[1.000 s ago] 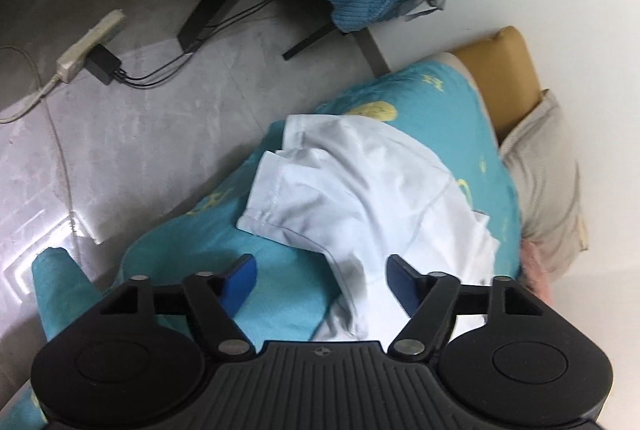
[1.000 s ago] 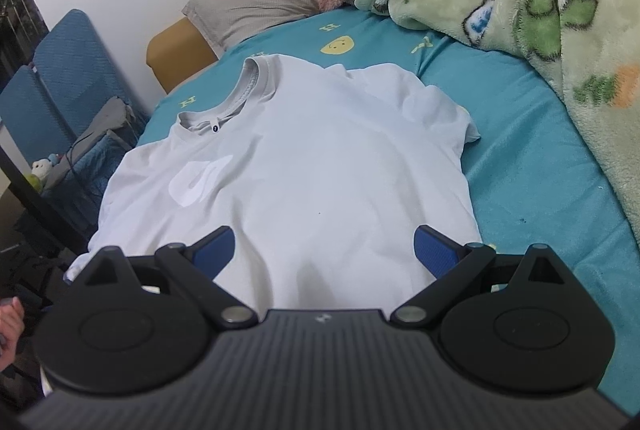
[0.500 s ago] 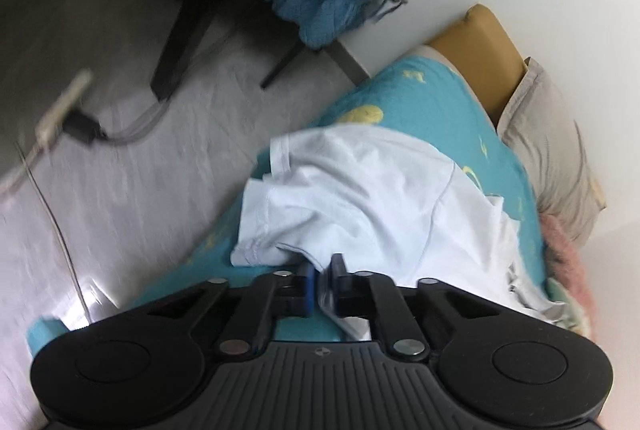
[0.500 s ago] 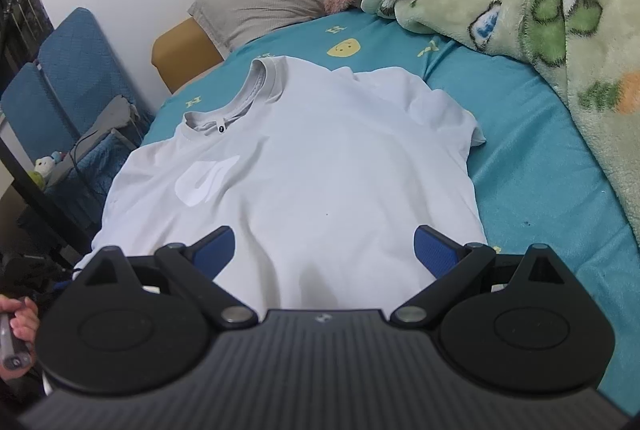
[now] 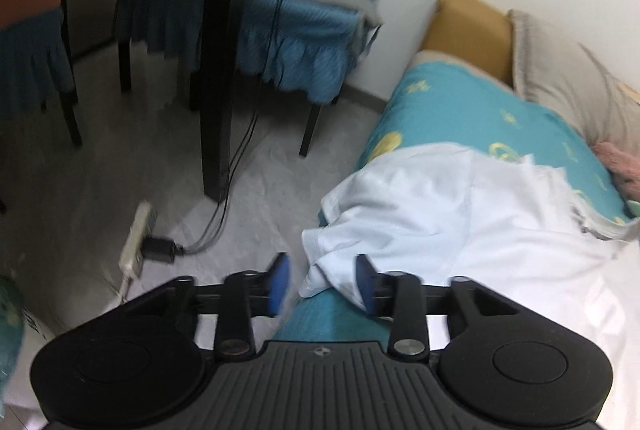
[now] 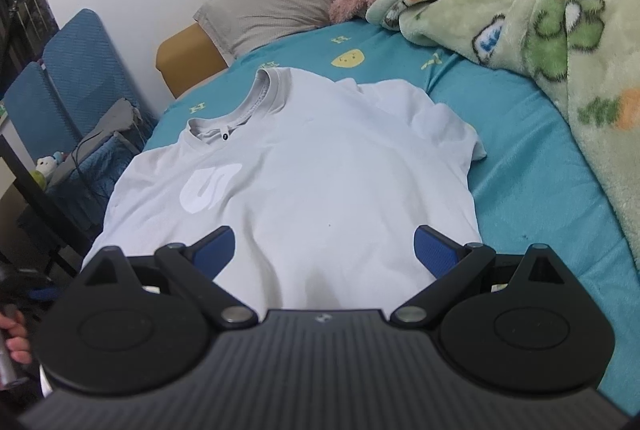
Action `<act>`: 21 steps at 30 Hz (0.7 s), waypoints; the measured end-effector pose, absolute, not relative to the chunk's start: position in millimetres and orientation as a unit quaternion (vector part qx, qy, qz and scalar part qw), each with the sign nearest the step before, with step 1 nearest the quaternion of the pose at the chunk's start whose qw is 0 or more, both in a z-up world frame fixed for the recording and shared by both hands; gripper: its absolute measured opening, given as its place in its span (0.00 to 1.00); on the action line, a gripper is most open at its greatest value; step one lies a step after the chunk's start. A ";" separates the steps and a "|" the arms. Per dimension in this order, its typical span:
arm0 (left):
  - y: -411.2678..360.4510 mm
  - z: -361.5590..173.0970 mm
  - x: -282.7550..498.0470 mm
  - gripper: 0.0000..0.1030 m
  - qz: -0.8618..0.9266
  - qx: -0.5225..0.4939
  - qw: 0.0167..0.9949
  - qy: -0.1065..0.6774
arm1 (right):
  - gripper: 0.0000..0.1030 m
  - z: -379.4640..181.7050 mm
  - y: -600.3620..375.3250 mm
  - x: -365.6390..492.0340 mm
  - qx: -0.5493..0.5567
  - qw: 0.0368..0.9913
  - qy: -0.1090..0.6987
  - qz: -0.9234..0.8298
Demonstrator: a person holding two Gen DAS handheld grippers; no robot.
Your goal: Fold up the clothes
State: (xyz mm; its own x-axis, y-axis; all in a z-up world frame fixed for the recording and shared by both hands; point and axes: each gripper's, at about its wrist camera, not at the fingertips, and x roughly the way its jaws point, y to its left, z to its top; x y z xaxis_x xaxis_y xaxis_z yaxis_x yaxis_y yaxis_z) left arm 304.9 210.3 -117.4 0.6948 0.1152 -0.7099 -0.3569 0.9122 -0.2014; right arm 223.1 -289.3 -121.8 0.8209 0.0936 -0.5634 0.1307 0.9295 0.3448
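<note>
White tee [image 6: 320, 170] lying flat, chest up, on teal bed [image 6: 540, 170], sleeve [image 5: 340, 254] drooping over bed's left edge. Left tool [image 5: 322, 284] jaws apart around sleeve hem, not pinching. Right tool [image 6: 324, 256] wide open over bottom hem.

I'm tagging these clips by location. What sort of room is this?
Most likely a bedroom: a bed in a teal sheet, a pillow at its head and a fleece blanket bunched along one side. A white T-shirt lies spread flat on the bed.

one white T-shirt [image 6: 320, 166], one grey pillow [image 6: 296, 2], one green blanket [image 6: 540, 30], two blue chairs [image 6: 60, 78]
</note>
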 end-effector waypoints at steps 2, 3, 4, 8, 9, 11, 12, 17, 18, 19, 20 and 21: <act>196.1 -97.8 289.8 0.54 0.119 -0.147 0.914 0.360 | 0.95 -118.0 -288.7 220.9 0.181 0.939 0.292 -0.011; 187.1 -88.2 280.8 0.58 0.112 -0.138 0.918 0.355 | 0.95 -115.8 -288.6 219.5 0.177 0.941 0.288 -0.011; 177.4 -79.2 271.6 0.62 0.105 -0.128 0.922 0.351 | 0.95 -113.6 -288.6 218.0 0.174 0.943 0.284 -0.012; 135.4 -48.6 235.8 0.74 0.069 -0.110 0.935 0.329 | 0.95 -105.3 -289.7 210.4 0.168 0.948 0.271 -0.010; 125.0 -43.1 227.0 0.77 0.061 -0.108 0.938 0.323 | 0.95 -103.3 -290.6 208.1 0.168 0.949 0.268 -0.009; 103.4 -35.1 208.8 0.82 0.048 -0.103 0.943 0.312 | 0.95 -99.5 -292.4 203.4 0.167 0.950 0.262 -0.006; 93.4 -33.5 199.9 0.83 0.042 -0.100 0.945 0.308 | 0.95 -97.7 -293.2 200.9 0.167 0.951 0.260 -0.006; 57.8 -40.6 163.5 0.91 0.005 -0.090 0.949 0.302 | 0.95 -89.5 -300.3 189.3 0.178 0.951 0.252 -0.002; 52.1 -41.9 160.1 0.91 0.000 -0.081 0.949 0.304 | 0.95 -88.5 -303.4 187.7 0.190 0.949 0.251 0.000; 47.2 -42.9 156.8 0.91 -0.001 -0.071 0.949 0.306 | 0.95 -88.0 -307.3 186.7 0.205 0.946 0.251 0.003; 43.4 -43.6 153.9 0.91 -0.001 -0.065 0.949 0.308 | 0.95 -87.4 -311.2 185.6 0.219 0.943 0.251 0.006; 39.9 -44.1 151.1 0.93 0.000 -0.060 0.949 0.309 | 0.95 -87.3 -318.4 186.2 0.239 0.938 0.250 0.008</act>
